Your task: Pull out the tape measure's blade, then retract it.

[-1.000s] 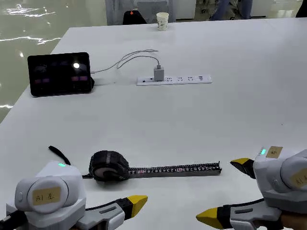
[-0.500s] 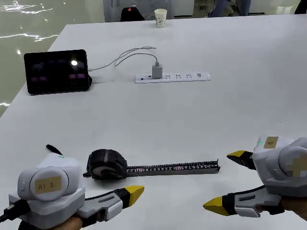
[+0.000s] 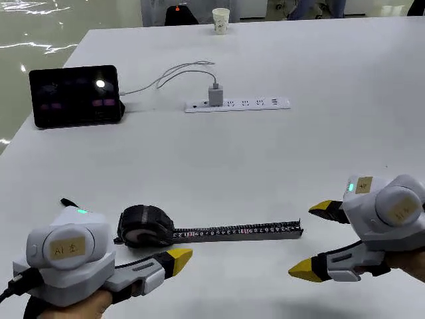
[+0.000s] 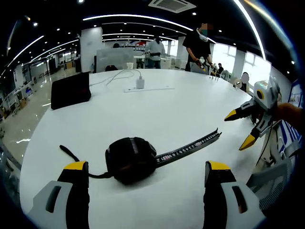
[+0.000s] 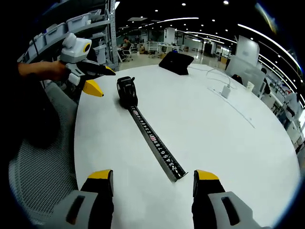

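A black tape measure (image 3: 147,227) lies on the white table, its strap trailing left and its dark blade (image 3: 239,232) pulled out to the right, flat on the surface. My left gripper (image 3: 139,240) is open just in front of the case; the case (image 4: 131,159) sits between and just beyond its yellow tips, untouched. My right gripper (image 3: 311,238) is open just right of the blade's end hook (image 3: 300,230). In the right gripper view the blade (image 5: 152,140) runs from the case (image 5: 127,90) to a point between that gripper's (image 5: 153,174) tips.
A dark tablet (image 3: 74,96) stands at the back left. A white power strip (image 3: 238,104) with a charger and cable lies mid-table, and a paper cup (image 3: 220,20) is at the far edge. People stand beyond the table in the left gripper view.
Both grippers have edged forward, the left toward the case and the right toward the blade's end. The tape measure and its blade lie as before.
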{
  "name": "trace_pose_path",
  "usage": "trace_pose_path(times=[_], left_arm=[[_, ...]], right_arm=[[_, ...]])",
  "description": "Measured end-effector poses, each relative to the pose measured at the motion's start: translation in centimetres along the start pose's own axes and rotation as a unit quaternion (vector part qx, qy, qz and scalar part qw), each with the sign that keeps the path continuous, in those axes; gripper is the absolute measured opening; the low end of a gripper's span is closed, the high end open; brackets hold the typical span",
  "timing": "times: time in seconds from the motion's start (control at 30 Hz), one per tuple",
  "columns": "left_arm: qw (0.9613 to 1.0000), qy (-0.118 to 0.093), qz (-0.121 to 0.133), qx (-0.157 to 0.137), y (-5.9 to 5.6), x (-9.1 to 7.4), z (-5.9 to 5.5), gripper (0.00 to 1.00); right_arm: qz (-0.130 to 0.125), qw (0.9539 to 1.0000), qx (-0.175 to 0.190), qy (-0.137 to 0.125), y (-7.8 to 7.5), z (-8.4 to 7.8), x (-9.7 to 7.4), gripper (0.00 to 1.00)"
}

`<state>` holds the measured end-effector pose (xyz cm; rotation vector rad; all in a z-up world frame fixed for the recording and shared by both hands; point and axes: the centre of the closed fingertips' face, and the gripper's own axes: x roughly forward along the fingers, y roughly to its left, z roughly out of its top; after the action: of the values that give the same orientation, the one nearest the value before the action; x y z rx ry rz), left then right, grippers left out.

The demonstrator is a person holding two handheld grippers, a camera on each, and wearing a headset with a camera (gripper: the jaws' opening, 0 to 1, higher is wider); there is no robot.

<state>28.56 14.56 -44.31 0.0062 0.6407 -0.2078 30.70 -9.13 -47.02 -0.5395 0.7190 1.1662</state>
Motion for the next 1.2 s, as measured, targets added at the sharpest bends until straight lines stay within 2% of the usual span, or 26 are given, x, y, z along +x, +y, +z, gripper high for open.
trace_pose_path(times=[0.33,0.6,1.2], left_arm=[[0.9999,0.007,0.008,-0.005,0.9,1.1,-0.2,0.99],[0.9997,0.009,0.018,-0.012,1.5,1.7,-0.3,0.97],[0.9993,0.019,0.016,-0.027,1.7,2.8,-0.8,0.92]], right_arm=[[0.011,0.9995,-0.026,0.014,-1.5,-0.5,0.8,0.58],[0.029,0.9977,-0.054,0.028,-2.0,-1.0,1.5,0.50],[0.060,0.9913,-0.097,0.066,-3.6,-2.5,2.9,0.29]])
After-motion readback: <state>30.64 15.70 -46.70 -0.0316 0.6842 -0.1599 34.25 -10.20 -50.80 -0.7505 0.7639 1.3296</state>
